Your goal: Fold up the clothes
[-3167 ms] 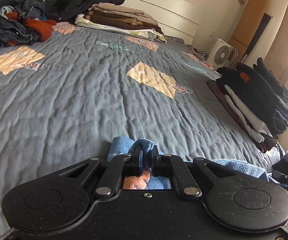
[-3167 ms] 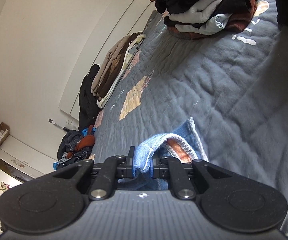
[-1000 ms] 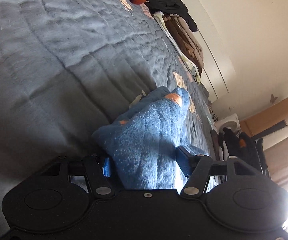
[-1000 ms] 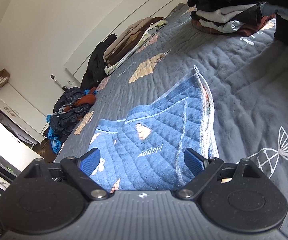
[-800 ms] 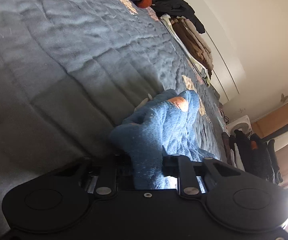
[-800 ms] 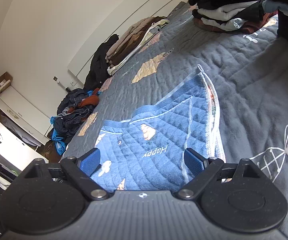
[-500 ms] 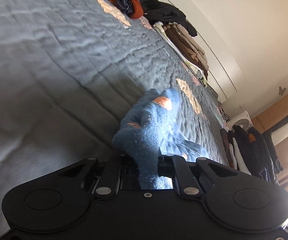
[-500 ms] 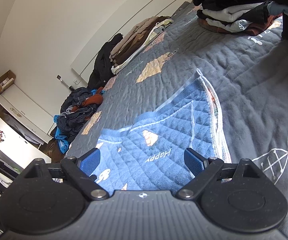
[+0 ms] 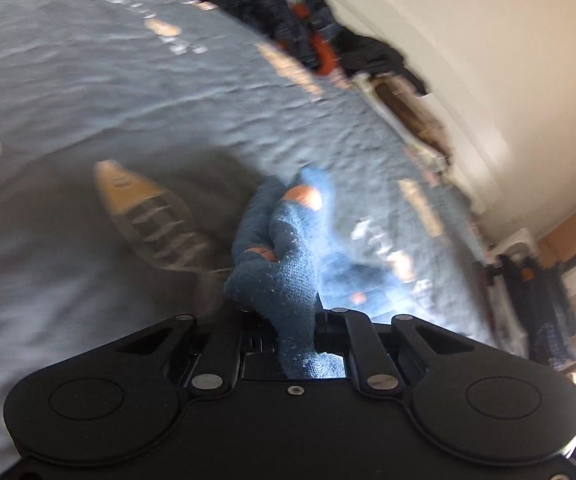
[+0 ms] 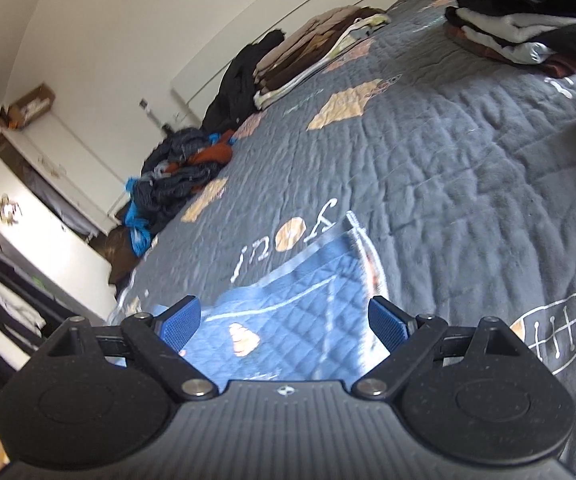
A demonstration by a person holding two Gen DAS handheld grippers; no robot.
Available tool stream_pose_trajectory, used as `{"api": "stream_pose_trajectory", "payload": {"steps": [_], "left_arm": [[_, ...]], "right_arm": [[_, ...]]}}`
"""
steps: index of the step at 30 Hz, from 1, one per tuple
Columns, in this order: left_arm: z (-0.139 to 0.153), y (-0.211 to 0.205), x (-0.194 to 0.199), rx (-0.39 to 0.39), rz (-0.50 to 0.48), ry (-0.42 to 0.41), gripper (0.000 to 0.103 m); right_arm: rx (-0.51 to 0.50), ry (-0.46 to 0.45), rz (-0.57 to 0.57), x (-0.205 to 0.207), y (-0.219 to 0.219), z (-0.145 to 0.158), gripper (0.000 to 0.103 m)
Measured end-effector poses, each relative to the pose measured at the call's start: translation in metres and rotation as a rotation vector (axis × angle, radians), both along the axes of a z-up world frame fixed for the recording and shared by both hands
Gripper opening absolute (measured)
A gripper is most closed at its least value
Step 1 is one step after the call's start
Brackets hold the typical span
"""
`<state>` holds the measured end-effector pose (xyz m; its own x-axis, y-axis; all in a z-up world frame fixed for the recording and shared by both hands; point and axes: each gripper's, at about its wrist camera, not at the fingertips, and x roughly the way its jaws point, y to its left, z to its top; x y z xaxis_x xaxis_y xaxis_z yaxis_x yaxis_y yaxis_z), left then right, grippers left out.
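Observation:
A blue quilted garment (image 10: 288, 320) with small orange prints lies spread on the grey bedspread (image 10: 448, 160), just ahead of my right gripper (image 10: 283, 320), which is open and holds nothing. In the left wrist view my left gripper (image 9: 294, 316) is shut on a bunched fold of the same blue garment (image 9: 283, 256), lifted off the bedspread (image 9: 87, 100). The rest of the cloth trails down to the right in bright light. That view is blurred by motion.
A heap of unfolded dark, blue and orange clothes (image 10: 179, 172) sits at the far left of the bed. A folded brown and beige stack (image 10: 316, 48) lies by the headboard, and a dark folded stack (image 10: 528, 16) at the right. White cupboards (image 10: 39, 216) stand left.
My left gripper closed on the bunched blue cloth and has swung, lifting it. My right gripper stays open and has drawn back, so less of the garment lies between its fingers.

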<state>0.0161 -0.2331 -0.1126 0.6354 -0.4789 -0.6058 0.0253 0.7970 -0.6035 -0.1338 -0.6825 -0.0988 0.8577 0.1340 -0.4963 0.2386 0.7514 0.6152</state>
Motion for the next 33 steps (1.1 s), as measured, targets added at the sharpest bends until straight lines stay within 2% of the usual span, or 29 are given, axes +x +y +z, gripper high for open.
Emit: {"api": "stream_pose_trajectory", "payload": {"steps": [3,5,8,11,16,19,22,26,33], "left_arm": [[-0.013,0.006,0.002,0.056,-0.011,0.1,0.027],[-0.012,0.007,-0.005,0.103,-0.027,0.102,0.031],[0.003,0.007,-0.018,0.171,-0.048,0.038,0.036],[0.024,0.013,-0.032,0.216,-0.057,-0.053,0.044],[0.063,0.0,-0.032,0.375,-0.135,-0.292,0.064],[0.078,-0.019,-0.015,0.452,-0.201,-0.402,0.067],[0.081,-0.044,0.01,0.456,-0.274,-0.434,0.067],[0.067,-0.084,0.039,0.45,-0.379,-0.434,0.067],[0.023,-0.127,0.08,0.671,-0.466,-0.439,0.067]], "right_arm": [[-0.04,0.035,0.027,0.003,0.008,-0.002,0.09],[-0.067,0.059,0.045,0.005,0.013,-0.003,0.09],[-0.105,0.09,0.07,0.007,0.02,-0.004,0.09],[-0.122,0.083,0.067,0.012,0.021,-0.003,0.09],[-0.149,0.071,0.063,0.019,0.024,0.0,0.09],[-0.165,0.063,0.06,0.023,0.026,0.001,0.09],[-0.181,0.056,0.058,0.027,0.027,0.003,0.09],[-0.217,0.061,0.065,0.039,0.029,0.002,0.09],[-0.311,0.07,0.053,0.065,0.032,-0.005,0.09]]}}
